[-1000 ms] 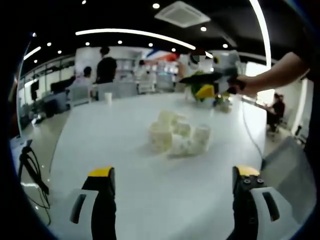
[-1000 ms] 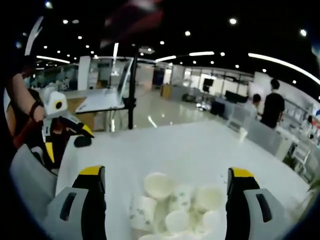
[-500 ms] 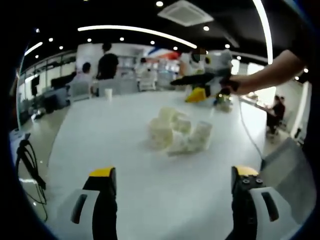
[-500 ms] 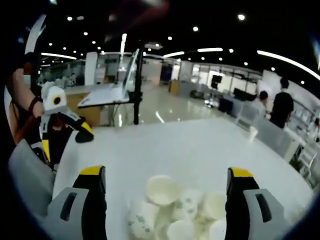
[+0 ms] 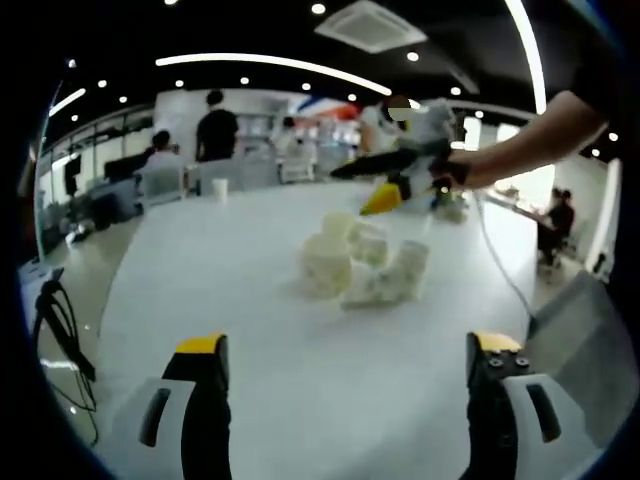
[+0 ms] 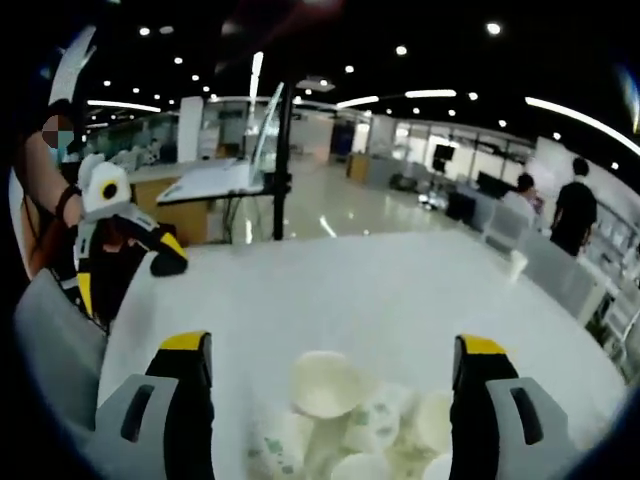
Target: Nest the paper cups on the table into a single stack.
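A loose cluster of paper cups (image 5: 362, 266) sits unstacked mid-table (image 5: 250, 330), nesting not begun; the right gripper (image 6: 325, 365) hovers over them, jaws spread and empty, while the left gripper (image 5: 345, 365) waits nearer, likewise released
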{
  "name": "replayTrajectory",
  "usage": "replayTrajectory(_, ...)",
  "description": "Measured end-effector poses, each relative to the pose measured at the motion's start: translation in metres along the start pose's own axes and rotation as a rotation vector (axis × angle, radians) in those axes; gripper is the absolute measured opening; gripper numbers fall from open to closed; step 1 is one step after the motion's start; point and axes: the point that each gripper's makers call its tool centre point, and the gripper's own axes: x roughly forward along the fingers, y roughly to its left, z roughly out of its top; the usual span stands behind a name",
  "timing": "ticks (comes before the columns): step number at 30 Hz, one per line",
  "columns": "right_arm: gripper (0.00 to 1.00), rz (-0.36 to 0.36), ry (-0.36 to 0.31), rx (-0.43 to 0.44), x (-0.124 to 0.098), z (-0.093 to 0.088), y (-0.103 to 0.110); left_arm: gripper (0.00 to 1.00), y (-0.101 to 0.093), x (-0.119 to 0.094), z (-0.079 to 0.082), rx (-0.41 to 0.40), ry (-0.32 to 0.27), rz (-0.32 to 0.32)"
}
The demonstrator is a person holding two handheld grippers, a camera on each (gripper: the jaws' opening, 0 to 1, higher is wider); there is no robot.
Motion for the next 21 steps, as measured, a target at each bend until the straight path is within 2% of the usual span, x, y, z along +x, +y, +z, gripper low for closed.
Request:
replayTrajectory(11, 0.93, 0.041, 0.033, -0.003, 0.017, -0.012, 0.007, 0.98, 0.005, 0.001, -0.005, -0.005, 0.008, 0.002)
replayTrajectory(21, 0.93, 0.041, 0.054, -0.004, 0.026, -0.022, 0.008, 0.98, 0.008, -0.002, -0.007, -0.009, 0.008, 0.009)
